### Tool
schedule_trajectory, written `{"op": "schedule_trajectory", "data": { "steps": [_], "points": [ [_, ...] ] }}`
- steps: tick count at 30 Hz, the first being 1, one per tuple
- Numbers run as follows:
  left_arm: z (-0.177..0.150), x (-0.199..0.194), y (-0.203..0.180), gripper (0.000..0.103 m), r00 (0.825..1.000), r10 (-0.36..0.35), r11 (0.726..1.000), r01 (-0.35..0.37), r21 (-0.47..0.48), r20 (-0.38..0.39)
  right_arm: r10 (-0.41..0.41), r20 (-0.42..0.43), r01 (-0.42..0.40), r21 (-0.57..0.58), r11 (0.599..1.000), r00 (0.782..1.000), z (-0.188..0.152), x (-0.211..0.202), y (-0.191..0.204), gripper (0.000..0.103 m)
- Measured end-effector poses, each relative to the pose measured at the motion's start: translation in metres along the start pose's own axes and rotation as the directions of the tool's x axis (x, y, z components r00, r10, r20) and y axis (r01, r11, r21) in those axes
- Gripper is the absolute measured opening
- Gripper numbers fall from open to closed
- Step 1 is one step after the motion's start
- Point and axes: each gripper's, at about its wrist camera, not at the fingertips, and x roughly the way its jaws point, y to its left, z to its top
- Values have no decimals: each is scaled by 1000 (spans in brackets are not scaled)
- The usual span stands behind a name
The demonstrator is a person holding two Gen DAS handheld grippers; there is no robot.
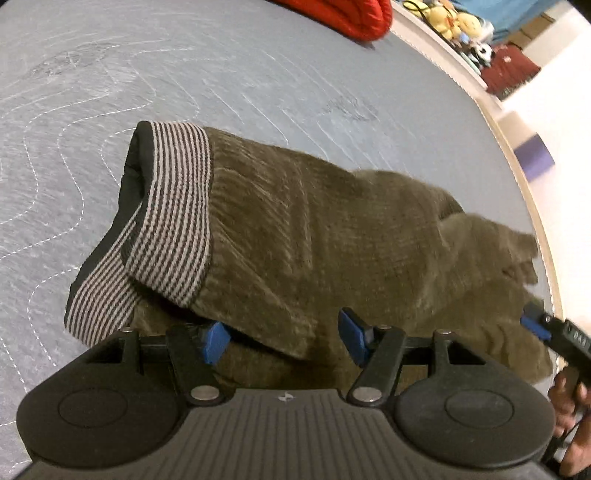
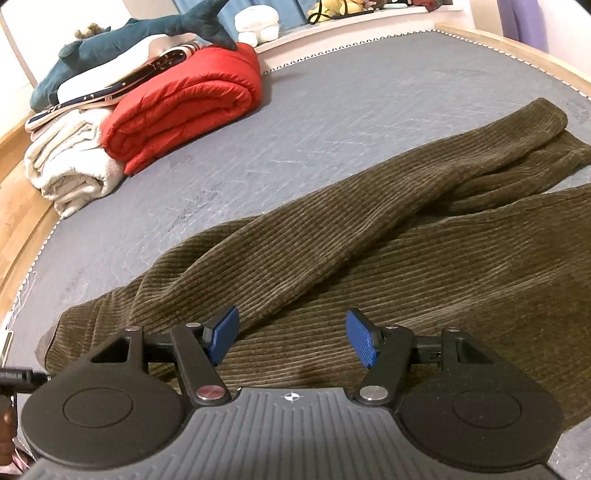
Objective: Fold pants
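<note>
Olive-brown corduroy pants lie on a grey quilted mattress. Their striped waistband is at the left in the left wrist view, turned partly inside out. My left gripper is open just above the near edge of the pants by the waist, holding nothing. In the right wrist view the two legs stretch away to the right, one lying across the other. My right gripper is open over the upper leg, empty. Its blue tip also shows in the left wrist view.
A red folded quilt, a cream folded blanket and a blue plush shark lie at the mattress's far left. A wooden bed frame edges the mattress. Plush toys sit on a ledge.
</note>
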Motion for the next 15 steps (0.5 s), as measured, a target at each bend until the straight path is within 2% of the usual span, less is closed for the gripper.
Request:
{"op": "schedule_trajectory", "data": {
  "steps": [2,4,6,9,11,15],
  "points": [
    [3,5,-5,61,1000,25,1000,-25,17,8,-4,5,4,8,1000,1000,1,2,0,66],
    [5,5,-10,31,996,81,995,-82,51,21,-9,21,8,23,1000,1000,4,1,-3,66],
    [3,4,-15,21,988,144,983,-150,103,59,-19,53,17,50,999,998,8,-3,-8,66],
    [0,-11,-34,15,960,200,950,-239,200,198,-52,134,38,108,993,990,20,-17,-21,65],
    [-2,-20,-41,15,946,203,944,-258,205,254,-69,208,37,155,987,976,34,-33,-35,65],
    [-3,-9,-36,15,955,219,939,-262,222,199,-167,351,67,281,957,921,73,-57,-79,42]
  ]
}}
